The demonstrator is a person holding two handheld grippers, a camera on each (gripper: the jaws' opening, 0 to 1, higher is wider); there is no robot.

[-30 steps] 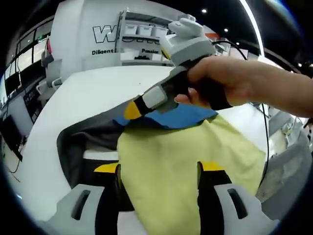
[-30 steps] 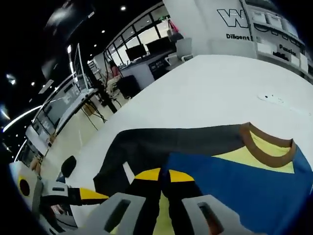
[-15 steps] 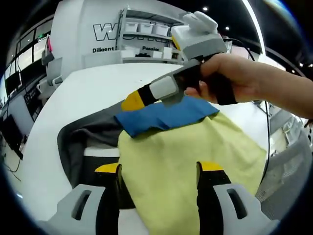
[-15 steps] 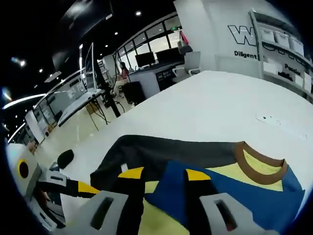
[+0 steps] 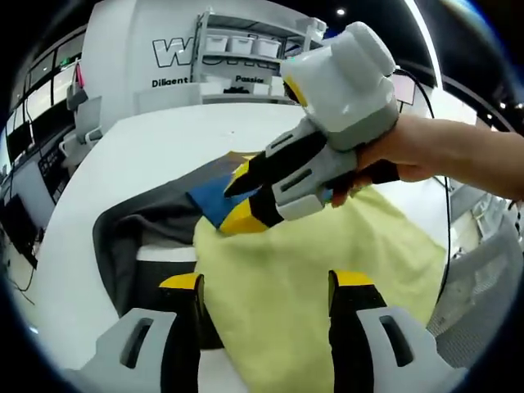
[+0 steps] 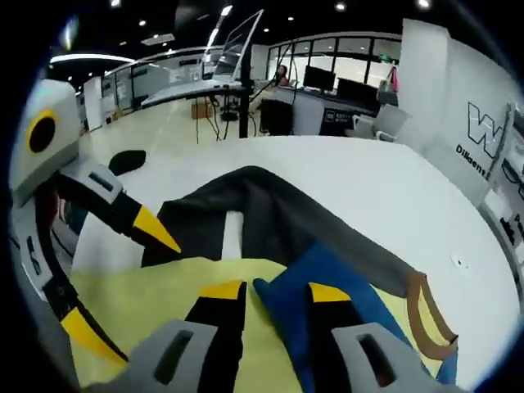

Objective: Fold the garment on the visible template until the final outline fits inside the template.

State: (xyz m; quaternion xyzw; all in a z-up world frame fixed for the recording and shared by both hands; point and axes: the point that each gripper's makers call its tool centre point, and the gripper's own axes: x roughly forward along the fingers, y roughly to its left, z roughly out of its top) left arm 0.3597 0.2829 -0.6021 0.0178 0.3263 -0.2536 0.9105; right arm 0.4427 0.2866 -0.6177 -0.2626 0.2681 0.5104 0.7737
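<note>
**A:** While the garment (image 5: pixel 327 262) lies bunched in the lower middle of the left gripper view, what worries you most?

**B:** The blue panel (image 6: pixel 315 286). In the right gripper view the right gripper (image 6: pixel 274 292) has its yellow-tipped jaws set apart on either side of that blue edge, at the bottom centre; I can't tell whether they actually pinch it. If they close on too little cloth, I'd judge the fold slips out and flops back crooked.

**A:** And the left gripper (image 5: pixel 264 282)?

**B:** Its jaws stand apart over the yellow fabric, holding nothing I can confirm. The gripper in the person's hand (image 5: pixel 409 155) crosses just above it, so the two tools could collide, or drag the dark grey sleeve (image 6: pixel 270 217) off toward the upper left.

**A:** Does the template show?

**B:** Not clearly, apart from a white strip (image 5: pixel 168 255) among the grey folds at left. A skewed fold could overhang the outline unnoticed.

**A:** Any containers?

**B:** White bins (image 5: pixel 246 45) on a shelf at the top of the left gripper view; their contents can't be made out. The white table (image 6: pixel 344 172) holds the garment.
</note>
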